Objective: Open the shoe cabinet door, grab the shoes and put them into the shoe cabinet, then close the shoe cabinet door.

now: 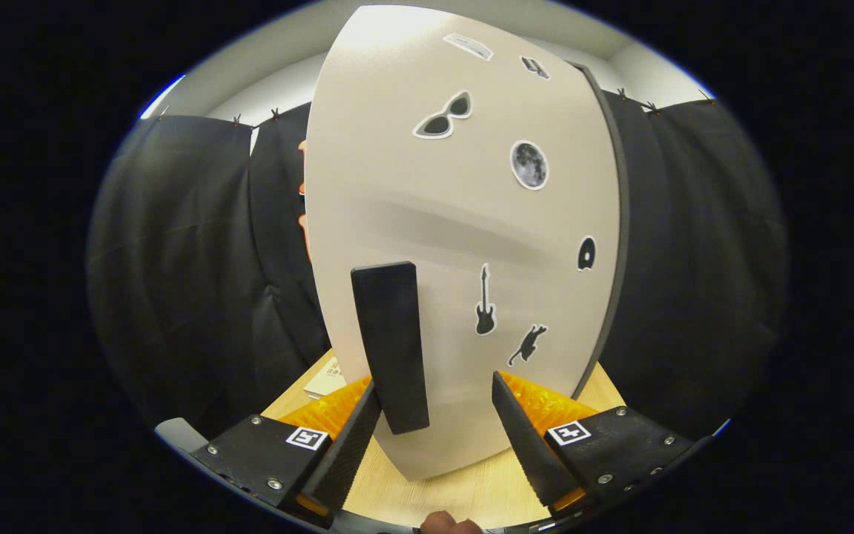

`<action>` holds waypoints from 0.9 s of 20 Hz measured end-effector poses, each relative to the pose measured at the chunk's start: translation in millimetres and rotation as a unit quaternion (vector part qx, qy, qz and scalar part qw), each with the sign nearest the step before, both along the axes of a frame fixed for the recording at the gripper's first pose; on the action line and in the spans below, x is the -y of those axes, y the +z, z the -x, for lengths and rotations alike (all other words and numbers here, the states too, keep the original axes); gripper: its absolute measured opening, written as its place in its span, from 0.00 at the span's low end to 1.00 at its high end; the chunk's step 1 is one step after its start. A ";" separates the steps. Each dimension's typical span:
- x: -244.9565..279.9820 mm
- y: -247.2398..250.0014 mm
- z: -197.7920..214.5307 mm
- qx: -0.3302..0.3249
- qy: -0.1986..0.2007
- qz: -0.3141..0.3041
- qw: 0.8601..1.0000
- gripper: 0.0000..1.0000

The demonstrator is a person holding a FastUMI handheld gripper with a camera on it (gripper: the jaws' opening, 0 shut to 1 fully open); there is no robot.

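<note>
I am working on the door step of the task: my tool [438, 415] is sitting right up against the shoe cabinet door [464, 222], fingers spread wide and pinching nothing. The black handle [391, 345] is standing in the gap between them, close to my left finger [345, 452] and well clear of the right one. I cannot tell from here whether the door is fully shut or slightly ajar, so I am judging this as either the start of opening or the last of closing; no shoes are showing ahead of me.

If I am opening it, the next move is calling for me to press the fingers together on the handle and pull back along an arc about the far edge, where a dark strip is running down the door's right side.

The door is looking like a pale cream panel, smooth and matte, standing upright on the light wooden desk [471, 489]. Stickers are dotting it: sunglasses [443, 117], a moon [528, 165], a guitar [485, 302] and a cat [528, 345] just beyond my right finger. The handle is a plain upright bar, thick enough for a firm pinch.
</note>
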State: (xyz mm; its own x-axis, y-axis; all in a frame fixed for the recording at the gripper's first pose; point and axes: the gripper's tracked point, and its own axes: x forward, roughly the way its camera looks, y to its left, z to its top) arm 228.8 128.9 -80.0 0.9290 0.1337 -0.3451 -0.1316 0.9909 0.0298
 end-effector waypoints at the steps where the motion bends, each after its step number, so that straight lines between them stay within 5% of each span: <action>1: -4.6 2.4 -5.2 0.000 0.010 0.000 1.000 0.92; 10: -24.8 -3.4 -41.8 0.003 0.060 -0.004 0.998 0.91; 18: -34.0 -16.9 -94.7 0.015 0.059 0.014 0.998 0.96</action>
